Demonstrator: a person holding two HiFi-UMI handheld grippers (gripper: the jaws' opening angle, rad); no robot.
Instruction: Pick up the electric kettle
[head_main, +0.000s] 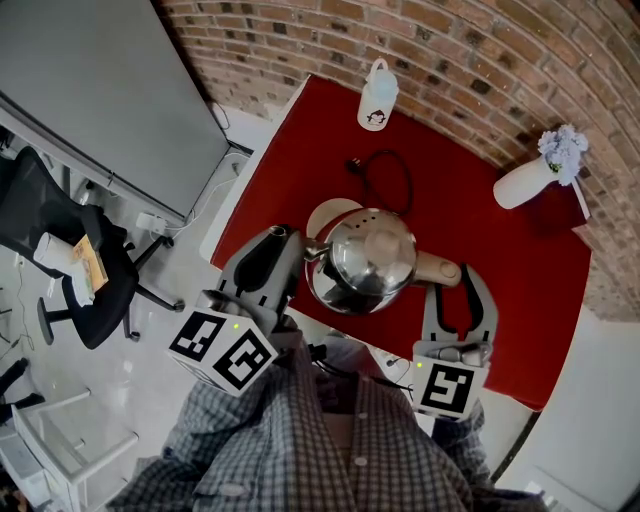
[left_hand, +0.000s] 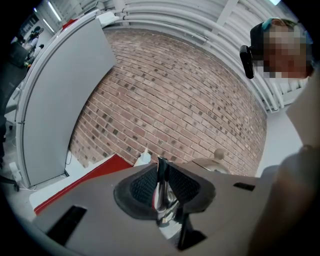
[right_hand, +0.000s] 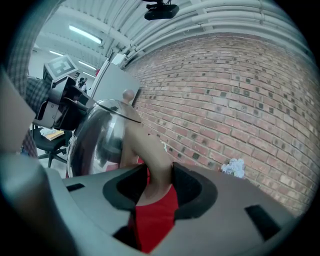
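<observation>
A shiny steel electric kettle (head_main: 365, 262) is in the middle of the red table (head_main: 290, 150), set a little toward me from its round white base (head_main: 328, 213). My left gripper (head_main: 296, 250) is shut on the kettle's spout (head_main: 315, 252); in the left gripper view the metal spout (left_hand: 161, 192) stands between the pads of that gripper (left_hand: 163, 182). My right gripper (head_main: 452, 278) is shut on the beige handle (head_main: 437, 268). The right gripper view shows the handle (right_hand: 152, 160) pinched in that gripper (right_hand: 159, 182), with the kettle body (right_hand: 97, 142) at the left.
A black cord (head_main: 385, 180) loops behind the base. A white bottle (head_main: 378, 95) stands at the table's far edge and a white vase with flowers (head_main: 530, 178) at the far right, both by the brick wall. An office chair (head_main: 70, 260) stands on the floor to the left.
</observation>
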